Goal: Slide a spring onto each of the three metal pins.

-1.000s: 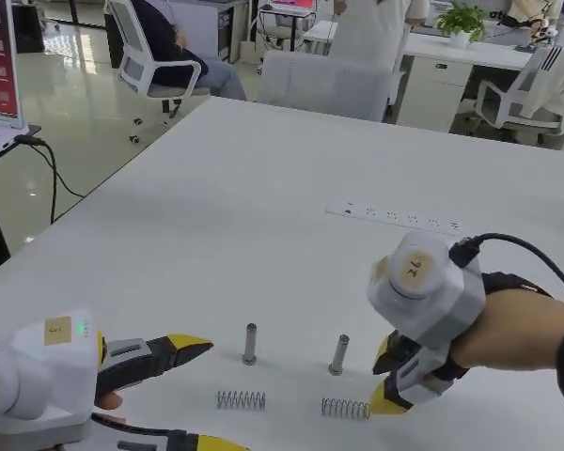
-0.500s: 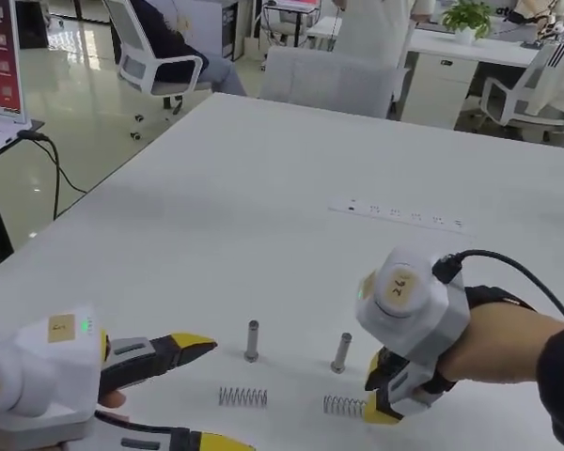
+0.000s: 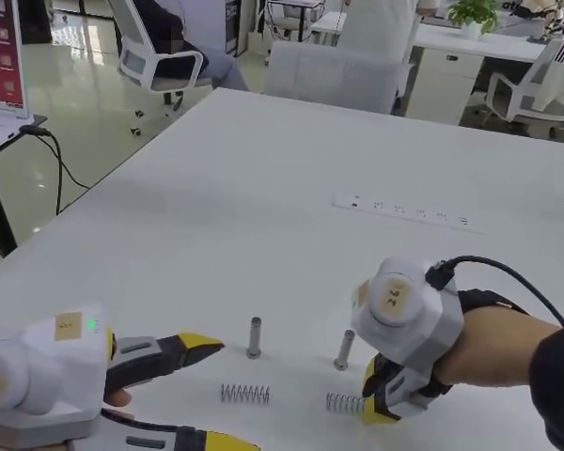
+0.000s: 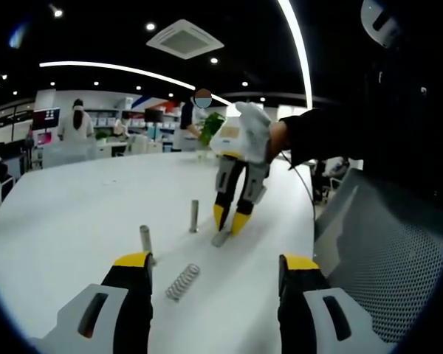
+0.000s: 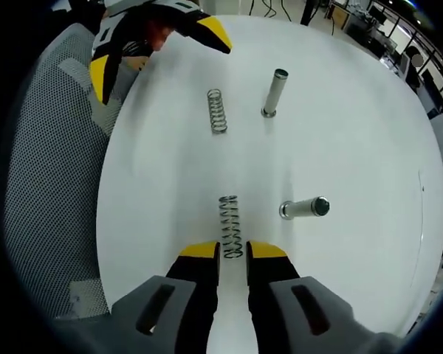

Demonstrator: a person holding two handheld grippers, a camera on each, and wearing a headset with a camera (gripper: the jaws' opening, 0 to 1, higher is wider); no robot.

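I see a plain white desk, silvery coiled wire springs and dull grey metal pins. The white-bodied left gripper and right gripper carry yellow-tipped dark grey fingers.

In the head view, the white body of the right gripper is covering most of its yellow-tipped jaws and one end of the small coiled steel spring lying just beside the short upright grey metal pin. In the right gripper view that end is sitting between the jaw tips; whether they are pinching it is unclear. Left of the pin, the left gripper is losing its lower jaw past the head view's bottom edge.
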